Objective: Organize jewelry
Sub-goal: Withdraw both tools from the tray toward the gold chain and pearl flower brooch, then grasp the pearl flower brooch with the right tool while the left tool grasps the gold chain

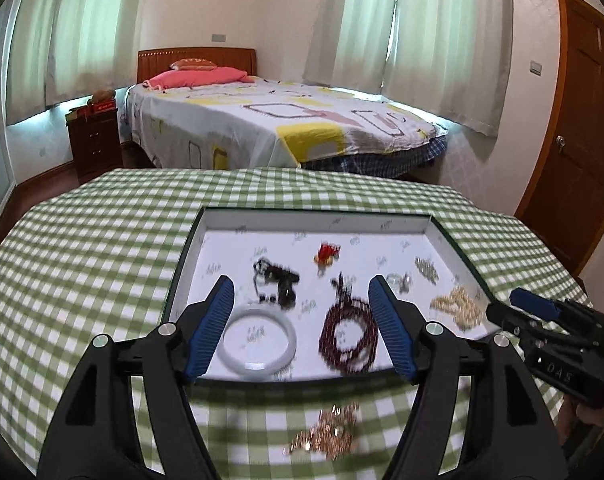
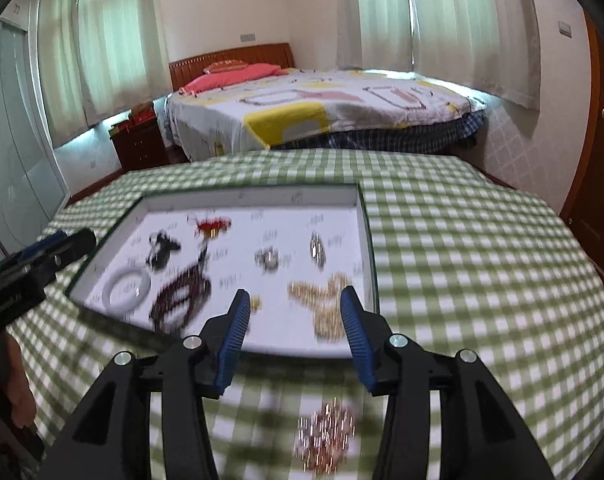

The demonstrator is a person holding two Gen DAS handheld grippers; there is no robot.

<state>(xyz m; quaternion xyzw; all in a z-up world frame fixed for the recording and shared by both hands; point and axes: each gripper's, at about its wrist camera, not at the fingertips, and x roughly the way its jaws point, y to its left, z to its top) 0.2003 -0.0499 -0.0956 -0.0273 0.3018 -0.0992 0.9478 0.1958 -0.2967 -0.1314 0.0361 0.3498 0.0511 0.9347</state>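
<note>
Jewelry lies mostly inside a shallow white tray set on a table under a green-and-white gingham cloth. In the tray: white bangle at near left, dark red bead string just right of it, black piece behind, small red-and-gold item toward the far side, silver piece, pale chain at far right, cream bead strand at near right. One gold chain heap sits outside, on the cloth just near of the tray's near rim; blurred in both views.

Left gripper hangs over the tray's near edge, blue pads spread wide, nothing between them. Right gripper also spread and empty, over the near right part of the tray.

Room beyond: bed with patterned sheet and pink pillow, wooden headboard, dark nightstand at left, pale curtains over windows, brown door at right.
</note>
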